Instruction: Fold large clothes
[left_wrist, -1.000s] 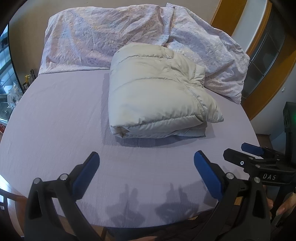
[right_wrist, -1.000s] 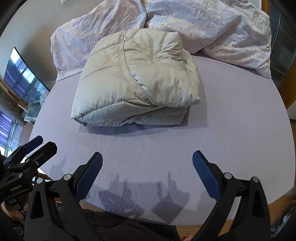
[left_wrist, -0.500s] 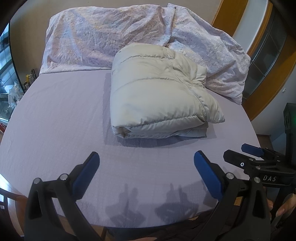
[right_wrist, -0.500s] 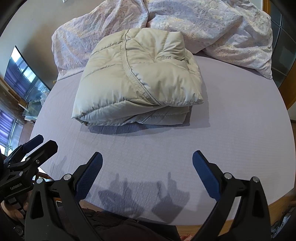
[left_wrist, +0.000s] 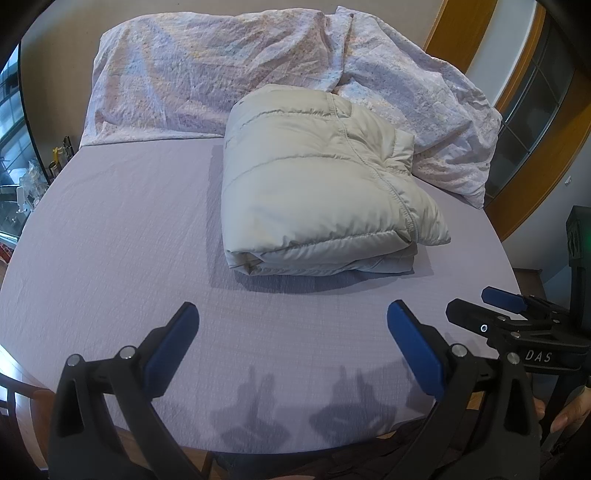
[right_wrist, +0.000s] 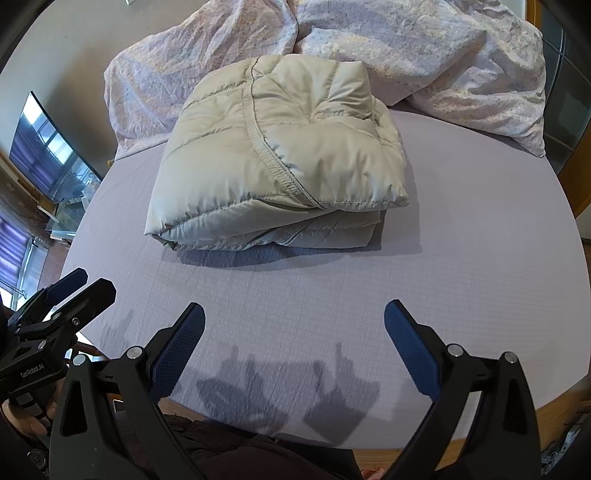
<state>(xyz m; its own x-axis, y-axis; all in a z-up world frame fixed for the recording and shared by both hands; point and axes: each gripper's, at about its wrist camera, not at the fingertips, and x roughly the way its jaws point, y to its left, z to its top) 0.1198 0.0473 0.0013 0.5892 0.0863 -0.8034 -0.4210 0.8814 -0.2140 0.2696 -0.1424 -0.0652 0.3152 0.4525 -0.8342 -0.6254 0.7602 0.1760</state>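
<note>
A cream puffer jacket (left_wrist: 314, 192) lies folded into a thick bundle on the lilac bed sheet (left_wrist: 110, 229); it also shows in the right wrist view (right_wrist: 273, 162). My left gripper (left_wrist: 291, 317) is open and empty, held above the near part of the bed, well short of the jacket. My right gripper (right_wrist: 293, 315) is open and empty too, level with the left one. Each gripper shows from the side in the other's view: the right gripper (left_wrist: 498, 306) at the right edge, the left gripper (right_wrist: 70, 288) at the left edge.
A crumpled floral duvet (left_wrist: 207, 74) is heaped against the wall behind the jacket, also seen in the right wrist view (right_wrist: 443, 55). The bed's wooden edge (right_wrist: 554, 410) runs along the near side. A television (right_wrist: 40, 151) stands to the left. A wooden door frame (left_wrist: 532, 184) is at the right.
Both grippers have drifted slightly towards the jacket, which looks a little larger and lower in both views. Jaws stay open. The jacket has not moved.
</note>
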